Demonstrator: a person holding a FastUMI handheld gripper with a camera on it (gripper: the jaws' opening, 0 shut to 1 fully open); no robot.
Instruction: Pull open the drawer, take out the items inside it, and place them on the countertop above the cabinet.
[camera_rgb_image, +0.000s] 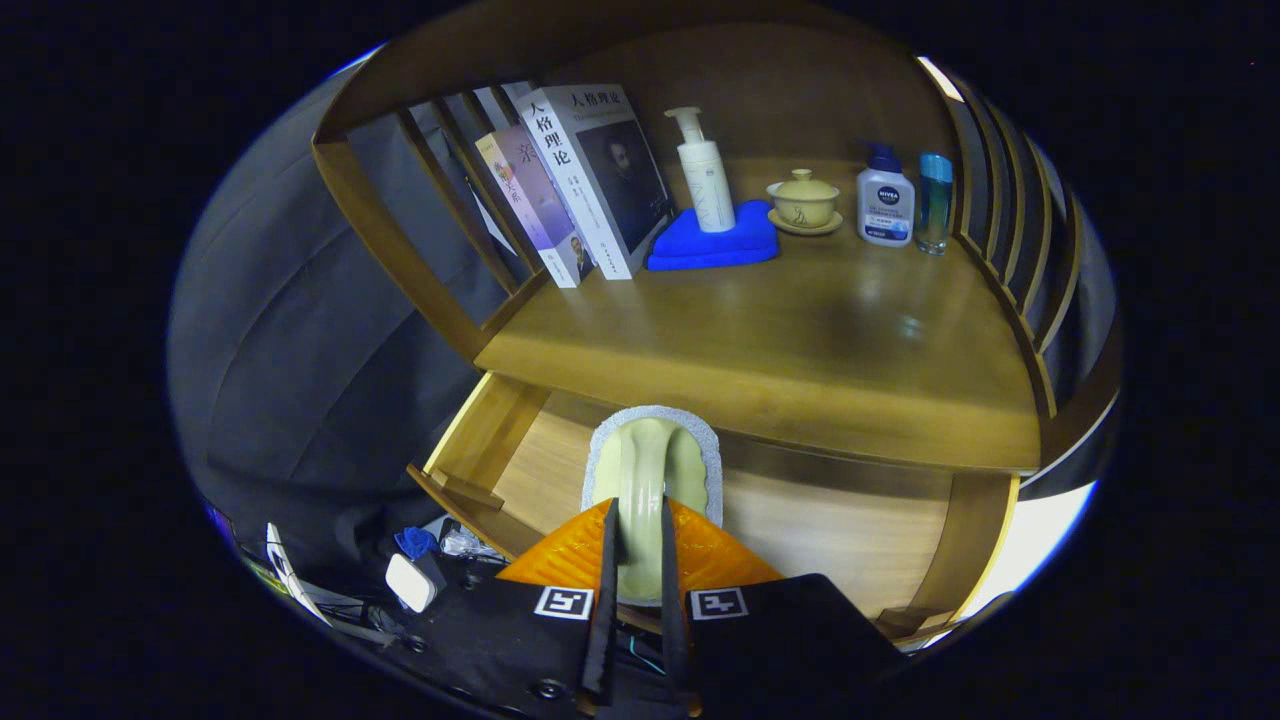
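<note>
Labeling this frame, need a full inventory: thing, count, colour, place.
scrub brush: 1, pale green handle, grey pad, held over the open drawer
drawer: 1, light wood, pulled open
countertop: 1, brown wood, above drawer
books: about 3, leaning at countertop's back left
blue cloth: 1, folded, beside books
pump bottle: 1, white, on the cloth
lidded cup: 1, yellowish, on saucer
lotion bottle: 1, white, blue cap
blue bottle: 1, far right
gripper: 1, jaws shut on the brush handle
</note>
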